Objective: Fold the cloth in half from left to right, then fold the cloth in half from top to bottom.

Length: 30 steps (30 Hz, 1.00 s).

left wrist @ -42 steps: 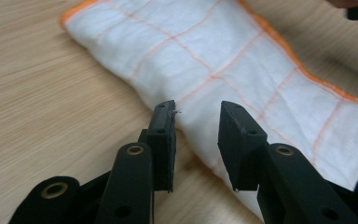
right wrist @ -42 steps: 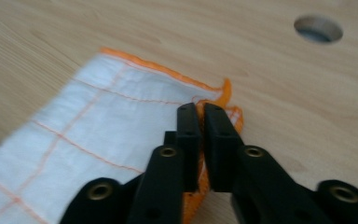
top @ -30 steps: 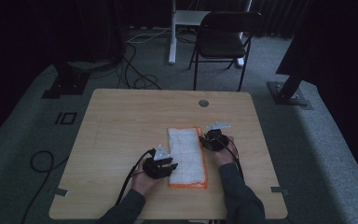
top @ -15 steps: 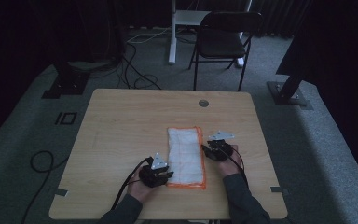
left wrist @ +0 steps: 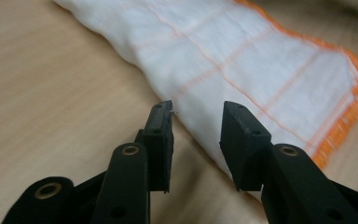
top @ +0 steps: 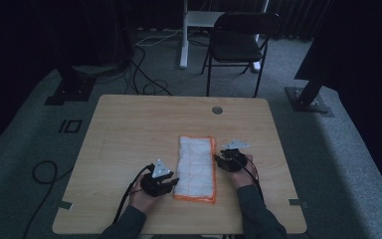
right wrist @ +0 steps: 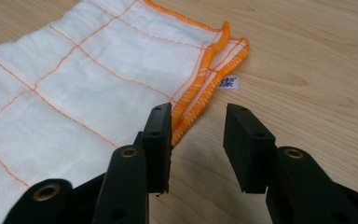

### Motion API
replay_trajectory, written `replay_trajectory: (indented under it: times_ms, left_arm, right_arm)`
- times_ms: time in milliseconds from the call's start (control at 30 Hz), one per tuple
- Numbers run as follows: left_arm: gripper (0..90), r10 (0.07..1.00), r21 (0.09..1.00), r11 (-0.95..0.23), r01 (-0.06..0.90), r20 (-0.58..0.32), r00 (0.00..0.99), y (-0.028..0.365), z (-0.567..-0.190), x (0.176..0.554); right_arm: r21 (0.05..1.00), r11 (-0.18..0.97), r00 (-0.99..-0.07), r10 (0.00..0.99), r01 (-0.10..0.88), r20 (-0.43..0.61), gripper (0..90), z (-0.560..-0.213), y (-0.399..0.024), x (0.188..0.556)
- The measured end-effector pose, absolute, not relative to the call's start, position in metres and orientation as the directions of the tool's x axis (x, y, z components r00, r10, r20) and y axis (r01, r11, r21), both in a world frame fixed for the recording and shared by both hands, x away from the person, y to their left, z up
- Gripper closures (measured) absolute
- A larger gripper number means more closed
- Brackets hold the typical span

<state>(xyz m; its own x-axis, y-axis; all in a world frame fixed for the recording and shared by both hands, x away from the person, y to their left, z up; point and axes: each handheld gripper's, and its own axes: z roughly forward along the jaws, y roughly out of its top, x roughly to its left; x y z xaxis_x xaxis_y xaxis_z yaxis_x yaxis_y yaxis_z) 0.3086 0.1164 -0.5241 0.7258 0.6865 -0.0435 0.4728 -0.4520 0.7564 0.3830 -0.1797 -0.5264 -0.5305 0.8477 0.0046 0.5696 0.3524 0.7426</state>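
A folded white cloth (top: 196, 167) with orange hems and thin orange grid lines lies lengthwise on the wooden table (top: 129, 129). My left gripper (top: 171, 183) sits low at the cloth's near left side. In the left gripper view its jaws (left wrist: 196, 109) stand open and have just been opening. The cloth's (left wrist: 242, 56) folded edge runs past their tips, unpinched. My right gripper (top: 219, 162) rests at the cloth's right edge. Its jaws (right wrist: 196, 112) are open and have just been opening. The orange hem of the cloth (right wrist: 74, 79) lies beside the left jaw, with bare wood in the gap.
A small white label (right wrist: 228, 83) sticks out under the cloth's corner. A round grommet (top: 217, 110) sits near the table's far edge. Beyond the table stand a black chair (top: 238, 45) and two stand bases (top: 308, 99). Cables (top: 45, 172) lie on the floor at left.
Both grippers have drawn back along the cloth's sides toward the near edge, the left one more. The cloth has stayed flat in place.
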Motion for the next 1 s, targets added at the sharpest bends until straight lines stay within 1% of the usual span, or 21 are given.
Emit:
replay_trajectory:
  times_ms: [233,400,633,933,1000]
  left_arm:
    - [60.8,0.727,0.777,-0.404,0.484,-0.048,0.685,0.121,-0.516,0.332]
    - [60.5,0.756,0.78,-0.368,0.506,-0.066,0.651,0.119,-0.518,0.354]
    - [59.0,0.758,0.768,-0.374,0.52,-0.07,0.649,0.109,-0.519,0.375]
    - [57.8,0.787,0.768,-0.333,0.547,-0.093,0.609,0.1,-0.522,0.402]
    - [55.5,0.8,0.764,-0.318,0.561,-0.102,0.592,0.099,-0.523,0.409]
  right_arm:
    - [0.746,0.328,-0.516,0.856,0.579,0.024,56.7,-0.526,-0.176,0.39]
    - [0.742,0.313,-0.506,0.862,0.593,0.041,55.7,-0.527,-0.175,0.393]
    - [0.738,0.307,-0.503,0.863,0.6,0.049,55.0,-0.529,-0.175,0.395]
    - [0.738,0.292,-0.491,0.869,0.609,0.062,53.2,-0.529,-0.173,0.399]
    - [0.739,0.284,-0.487,0.871,0.611,0.067,53.2,-0.528,-0.171,0.402]
